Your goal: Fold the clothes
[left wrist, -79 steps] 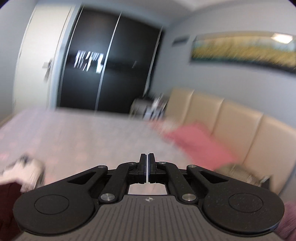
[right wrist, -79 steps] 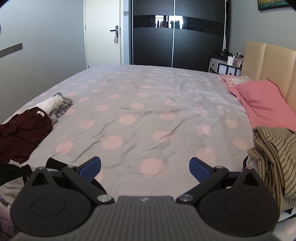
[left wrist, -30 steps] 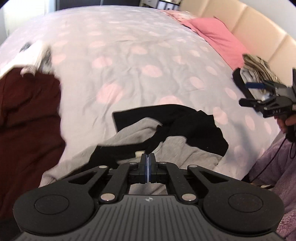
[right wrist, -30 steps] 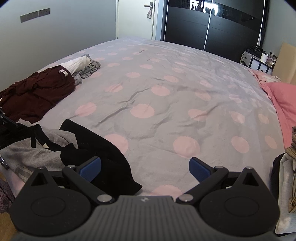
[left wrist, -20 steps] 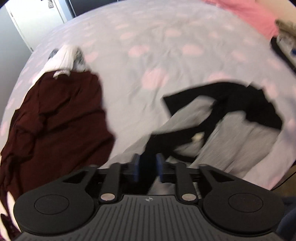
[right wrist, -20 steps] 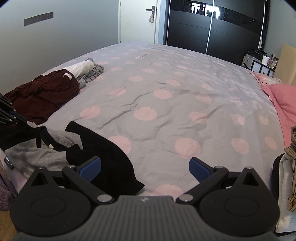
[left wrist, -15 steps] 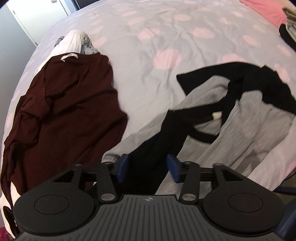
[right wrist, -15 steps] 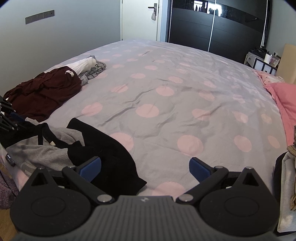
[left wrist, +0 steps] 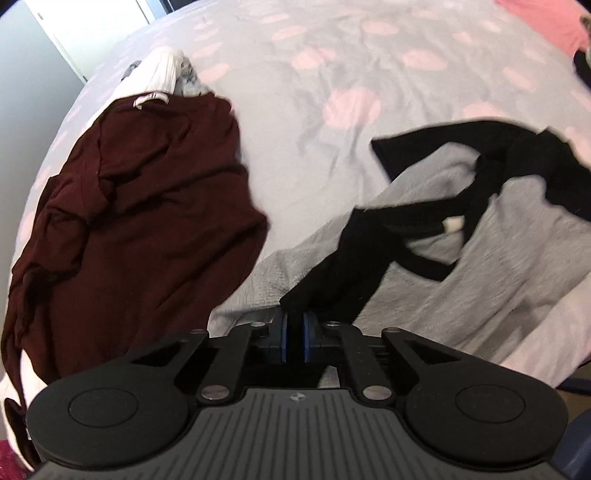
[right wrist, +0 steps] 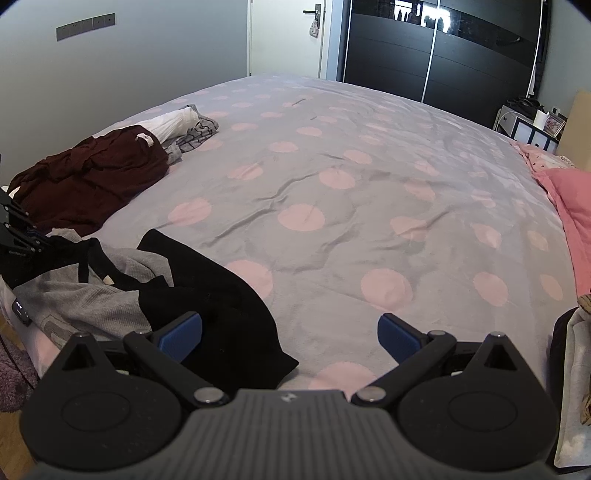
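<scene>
The left gripper (left wrist: 293,325) pinches a black sleeve of the grey-and-black top (left wrist: 498,236), crumpled at the bed's (right wrist: 332,155) near edge. The right gripper (right wrist: 290,334) hovers wide apart, empty. This looks like pickup; next, it likely grips another corner to spread the top flat.

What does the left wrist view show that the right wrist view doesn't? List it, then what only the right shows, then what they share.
Only the left wrist view: the left gripper from behind, nearly closed on a black sleeve.

Only the right wrist view: the open right gripper, the wardrobe, the door, the nightstand and a pink pillow.

Both: the spotted bed cover, the maroon garment and the grey-and-black top.
</scene>
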Demonstrator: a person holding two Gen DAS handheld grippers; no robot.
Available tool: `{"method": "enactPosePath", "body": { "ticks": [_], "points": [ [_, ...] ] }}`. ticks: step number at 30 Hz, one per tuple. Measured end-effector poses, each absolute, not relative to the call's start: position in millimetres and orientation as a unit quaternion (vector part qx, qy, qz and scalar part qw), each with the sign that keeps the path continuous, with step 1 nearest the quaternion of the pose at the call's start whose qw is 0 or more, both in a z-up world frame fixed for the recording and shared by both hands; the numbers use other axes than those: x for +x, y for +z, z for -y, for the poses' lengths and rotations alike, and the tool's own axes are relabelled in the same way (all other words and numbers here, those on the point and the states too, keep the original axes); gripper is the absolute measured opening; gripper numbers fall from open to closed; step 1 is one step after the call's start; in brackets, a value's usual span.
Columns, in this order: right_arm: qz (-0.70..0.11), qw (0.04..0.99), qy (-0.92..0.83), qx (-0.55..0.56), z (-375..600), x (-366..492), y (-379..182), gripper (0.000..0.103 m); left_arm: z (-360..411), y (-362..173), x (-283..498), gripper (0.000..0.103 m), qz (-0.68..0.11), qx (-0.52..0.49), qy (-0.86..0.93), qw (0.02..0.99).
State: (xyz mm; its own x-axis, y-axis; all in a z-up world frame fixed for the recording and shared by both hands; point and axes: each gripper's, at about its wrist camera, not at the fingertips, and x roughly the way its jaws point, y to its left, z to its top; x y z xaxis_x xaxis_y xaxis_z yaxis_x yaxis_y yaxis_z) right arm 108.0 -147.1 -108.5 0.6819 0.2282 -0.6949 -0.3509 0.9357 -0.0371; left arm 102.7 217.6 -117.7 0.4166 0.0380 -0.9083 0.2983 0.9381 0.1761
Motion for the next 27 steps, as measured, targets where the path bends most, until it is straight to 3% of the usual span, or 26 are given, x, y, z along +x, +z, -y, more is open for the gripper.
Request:
{"method": "enactPosePath", "body": {
  "ticks": [8, 18, 22, 27],
  "points": [
    [-0.366, 0.913, 0.158, -0.084, 147, 108, -109, 0.102, -188, -70, 102, 0.005, -0.496, 0.018, -0.230, 0.837],
    [-0.352, 0.921, 0.146, -0.077, 155, 103, -99, 0.102, -132, 5, 101, 0.005, -0.384, -0.114, -0.390, 0.829],
    [-0.344, 0.927, 0.128, -0.075, 163, 102, -93, 0.102, -97, 21, 95, 0.005, -0.366, -0.110, -0.421, 0.822],
    [-0.344, 0.932, 0.104, -0.054, 178, 104, -89, 0.102, -31, -8, 80, 0.005, -0.412, -0.036, -0.445, 0.794]
  ]
}}
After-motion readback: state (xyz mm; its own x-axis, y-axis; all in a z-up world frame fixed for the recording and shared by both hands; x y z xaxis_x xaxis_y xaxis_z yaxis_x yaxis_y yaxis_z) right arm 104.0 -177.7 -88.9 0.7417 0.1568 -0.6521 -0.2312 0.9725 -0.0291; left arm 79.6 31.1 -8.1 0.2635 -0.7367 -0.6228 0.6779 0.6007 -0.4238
